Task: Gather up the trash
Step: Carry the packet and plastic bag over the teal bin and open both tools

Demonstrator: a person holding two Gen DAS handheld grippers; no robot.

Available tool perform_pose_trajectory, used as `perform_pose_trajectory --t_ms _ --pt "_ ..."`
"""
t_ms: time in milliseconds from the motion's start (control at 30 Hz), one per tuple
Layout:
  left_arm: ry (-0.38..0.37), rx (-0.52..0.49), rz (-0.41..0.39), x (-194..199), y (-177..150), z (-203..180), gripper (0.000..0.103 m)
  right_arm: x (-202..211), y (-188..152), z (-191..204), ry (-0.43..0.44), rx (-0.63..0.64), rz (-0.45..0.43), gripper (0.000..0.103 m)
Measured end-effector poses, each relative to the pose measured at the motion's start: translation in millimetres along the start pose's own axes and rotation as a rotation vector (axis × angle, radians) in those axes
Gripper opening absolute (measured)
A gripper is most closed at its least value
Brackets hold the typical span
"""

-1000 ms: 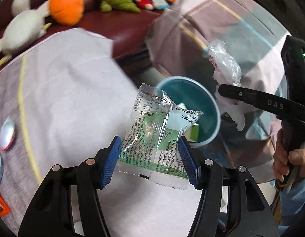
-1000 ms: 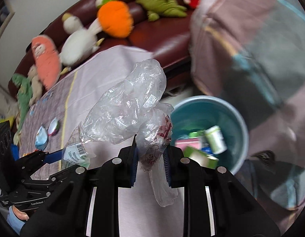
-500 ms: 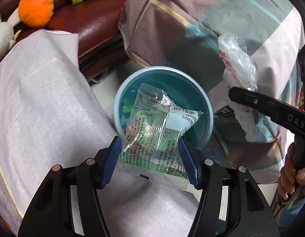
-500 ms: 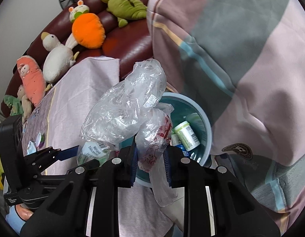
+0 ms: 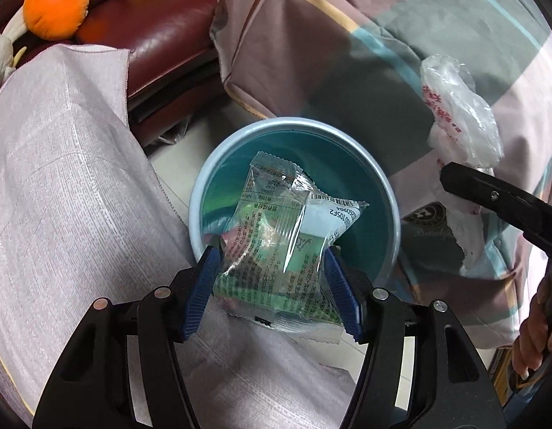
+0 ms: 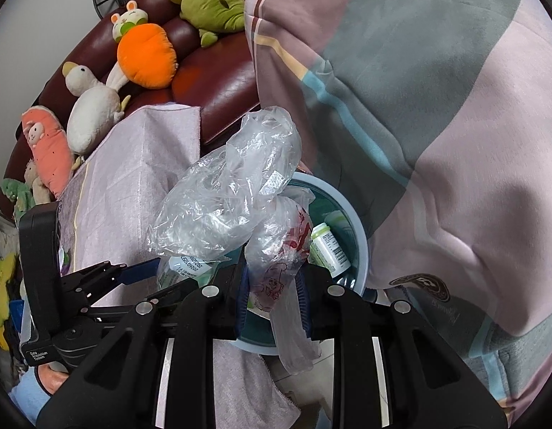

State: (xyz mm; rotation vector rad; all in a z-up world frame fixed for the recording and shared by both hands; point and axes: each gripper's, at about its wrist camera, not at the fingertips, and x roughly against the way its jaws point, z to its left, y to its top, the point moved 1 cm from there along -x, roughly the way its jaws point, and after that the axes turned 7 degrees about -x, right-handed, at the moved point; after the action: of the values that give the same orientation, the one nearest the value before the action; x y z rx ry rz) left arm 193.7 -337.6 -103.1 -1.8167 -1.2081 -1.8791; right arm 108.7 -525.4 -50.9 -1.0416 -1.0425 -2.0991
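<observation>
A clear and green snack wrapper [image 5: 283, 236] sits between the blue pads of my left gripper [image 5: 270, 261], whose jaws are opening; the pads still touch its sides. It hangs directly over the round teal bin [image 5: 293, 121] on the floor. My right gripper [image 6: 272, 282] is shut on a crumpled clear plastic bag [image 6: 233, 193] with red print, held above the bin's near rim [image 6: 361, 236]. That bag [image 5: 458, 118] also shows right of the bin in the left wrist view. A white bottle [image 6: 327, 246] and other rubbish lie in the bin.
A pale cloth-covered table [image 5: 68, 178] borders the bin on the left. A plaid blanket [image 6: 436, 125] rises behind and to the right. The maroon sofa [image 5: 161, 10] carries plush toys, among them an orange carrot [image 6: 147, 57]. A person's hand [image 5: 540, 336] grips the right tool.
Both grippers have swung from over the table toward the bin and lowered. The bin now lies under the wrapper and just behind the bag. Both items stay between the pads.
</observation>
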Motion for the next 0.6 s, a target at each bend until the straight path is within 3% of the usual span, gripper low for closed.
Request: perform_pose_trajectory --t_ms 167,500,600 --pt "-0.002 0.026 -0.015 1.2 1.0 4.2 0.083 -2.2 2.1 1.1 -0.004 -0.001 0.002 0.022" --pt "-0.008 0.048 -0.033 20.7 -11.2 7.0 0.088 -9.1 1.7 11.1 -0.012 0.017 0.019 0.023" --pt "-0.016 0.061 -0.042 24.8 -13.8 10.7 0.089 -15.0 3.0 15.6 -0.019 0.027 0.033 0.031"
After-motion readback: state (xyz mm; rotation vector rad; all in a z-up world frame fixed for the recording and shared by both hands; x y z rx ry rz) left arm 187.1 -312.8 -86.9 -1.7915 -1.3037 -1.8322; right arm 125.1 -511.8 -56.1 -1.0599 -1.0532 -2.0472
